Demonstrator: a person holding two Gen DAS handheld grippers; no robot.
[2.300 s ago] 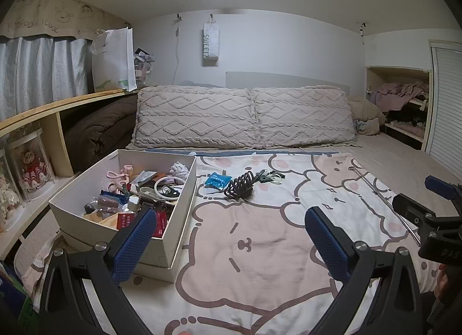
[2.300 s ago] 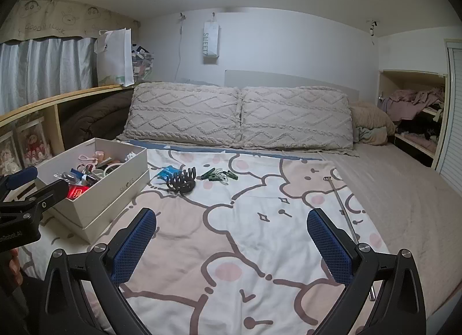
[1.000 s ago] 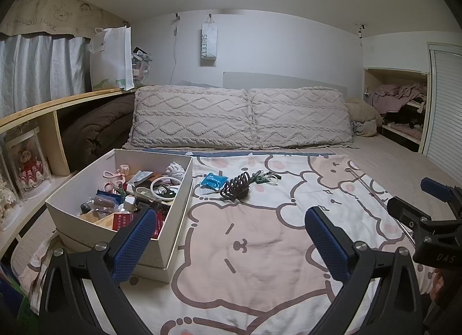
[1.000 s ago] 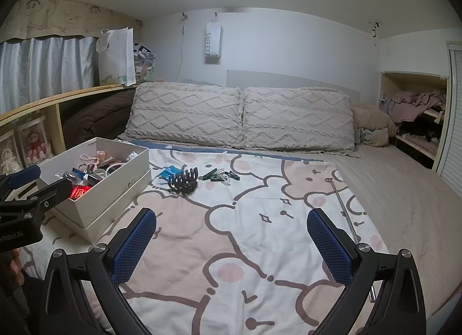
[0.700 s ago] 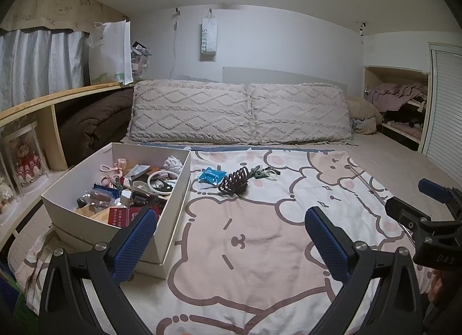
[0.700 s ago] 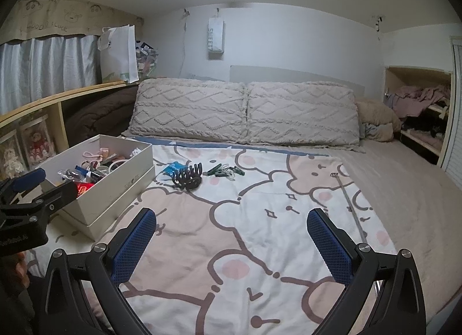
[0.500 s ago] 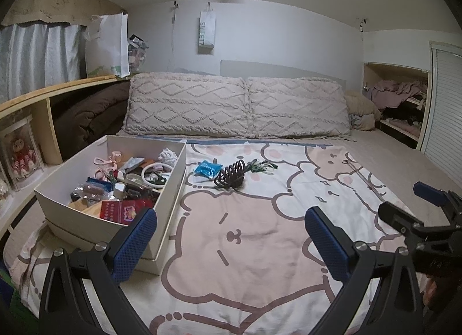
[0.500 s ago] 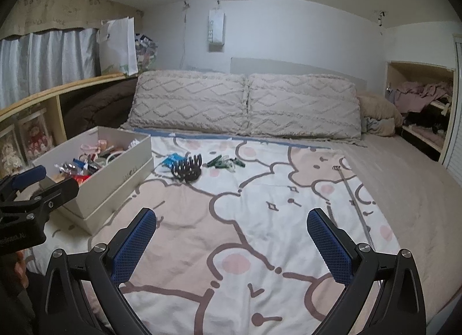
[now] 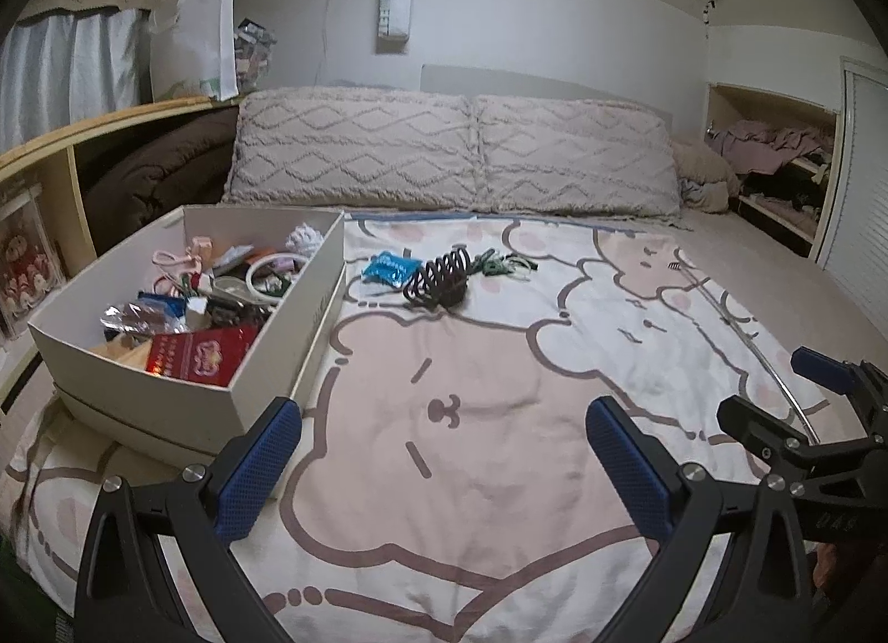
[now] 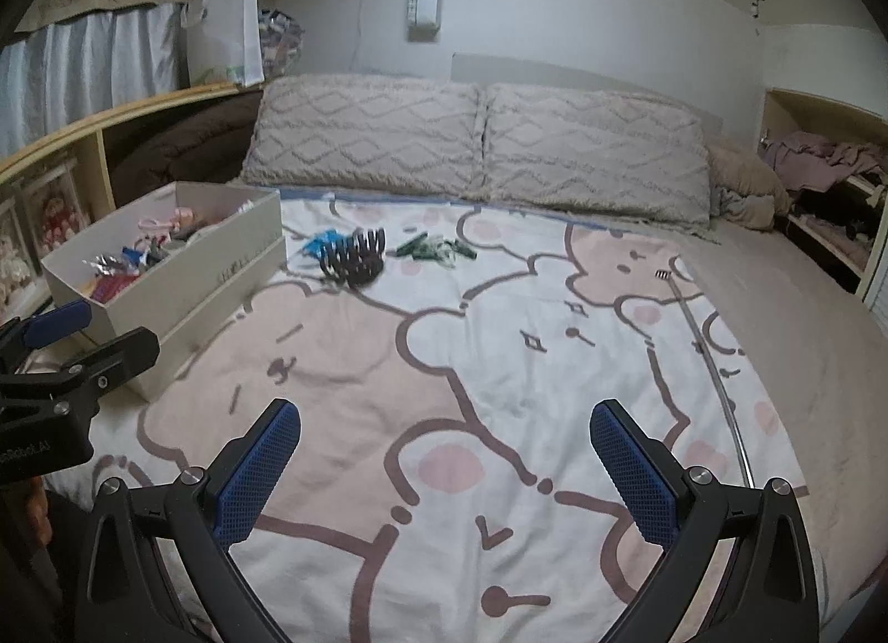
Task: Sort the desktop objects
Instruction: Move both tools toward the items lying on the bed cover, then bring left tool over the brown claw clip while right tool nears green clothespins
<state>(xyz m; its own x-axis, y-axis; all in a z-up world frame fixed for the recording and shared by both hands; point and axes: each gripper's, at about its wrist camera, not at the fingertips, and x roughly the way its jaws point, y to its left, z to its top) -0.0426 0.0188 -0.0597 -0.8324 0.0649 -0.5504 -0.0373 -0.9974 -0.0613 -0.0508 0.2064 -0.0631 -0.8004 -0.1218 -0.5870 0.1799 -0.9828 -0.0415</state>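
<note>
— Two grippers, left gripper (image 9: 444,465) and right gripper (image 10: 444,462), both spread wide and empty above the blanket (image 9: 472,476).

— Where's the hair claw (image 9: 439,277)?

— Twelve o'clock, past the box (image 9: 266,365) at ten; blue packet (image 9: 390,268) and green clips (image 9: 502,264) beside it.

— Handling?

— Probably light, stiff plastic, teeth snaggy. Pinch its spine.

A home bedroom; a bed (image 9: 499,476) with two pillows (image 9: 355,155), curtains (image 9: 66,66), shelves of clothes (image 9: 771,143)
</note>
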